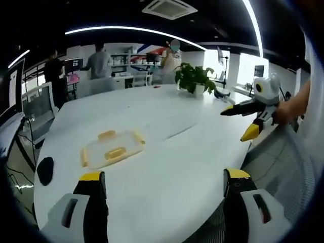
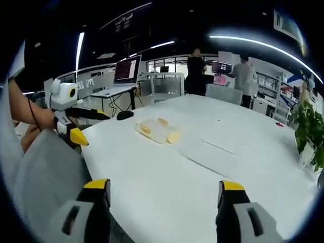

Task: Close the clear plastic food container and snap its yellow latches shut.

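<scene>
Container (image 1: 112, 148) lies on table (image 1: 167, 167), well beyond both spread, empty claws.

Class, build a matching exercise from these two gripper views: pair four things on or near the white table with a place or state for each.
Things:
1. clear plastic food container with yellow latches
2. green potted plant
3. small black object
4. left gripper

Places or states:
A. at the table's edge, beside the container
B. jaws wide apart, holding nothing
C. lying flat on the white table, untouched
D. standing at the table's far end

Pairs: 1-C, 2-D, 3-A, 4-B
</scene>
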`<state>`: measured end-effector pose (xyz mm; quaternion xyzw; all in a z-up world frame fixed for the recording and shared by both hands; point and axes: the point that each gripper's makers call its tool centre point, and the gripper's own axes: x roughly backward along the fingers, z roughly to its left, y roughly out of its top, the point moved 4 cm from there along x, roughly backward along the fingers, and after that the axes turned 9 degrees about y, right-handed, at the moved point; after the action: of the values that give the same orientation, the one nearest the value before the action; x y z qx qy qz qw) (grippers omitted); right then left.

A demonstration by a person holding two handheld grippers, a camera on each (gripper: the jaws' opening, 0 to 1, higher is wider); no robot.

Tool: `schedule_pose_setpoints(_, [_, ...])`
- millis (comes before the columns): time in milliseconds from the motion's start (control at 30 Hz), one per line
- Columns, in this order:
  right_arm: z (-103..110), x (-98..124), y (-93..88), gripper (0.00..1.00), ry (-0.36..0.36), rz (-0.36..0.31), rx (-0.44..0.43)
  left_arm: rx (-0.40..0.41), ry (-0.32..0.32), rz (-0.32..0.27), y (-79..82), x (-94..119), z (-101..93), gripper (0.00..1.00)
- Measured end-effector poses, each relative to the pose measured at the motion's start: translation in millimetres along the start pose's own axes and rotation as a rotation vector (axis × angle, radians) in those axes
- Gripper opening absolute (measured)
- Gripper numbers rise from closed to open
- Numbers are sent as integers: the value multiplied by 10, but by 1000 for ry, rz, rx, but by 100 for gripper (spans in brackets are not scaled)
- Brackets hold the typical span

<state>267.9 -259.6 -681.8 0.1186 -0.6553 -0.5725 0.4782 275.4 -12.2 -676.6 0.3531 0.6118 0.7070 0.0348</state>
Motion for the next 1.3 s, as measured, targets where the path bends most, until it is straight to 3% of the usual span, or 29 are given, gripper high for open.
schedule_pose_setpoints(300, [-45, -88, 34, 86, 16, 22, 16, 32, -12, 1, -3, -41, 149, 95])
schedule_pose_setpoints(1300, [-403, -672, 352, 81, 138, 88, 120, -19, -79, 69, -22, -374, 492, 93])
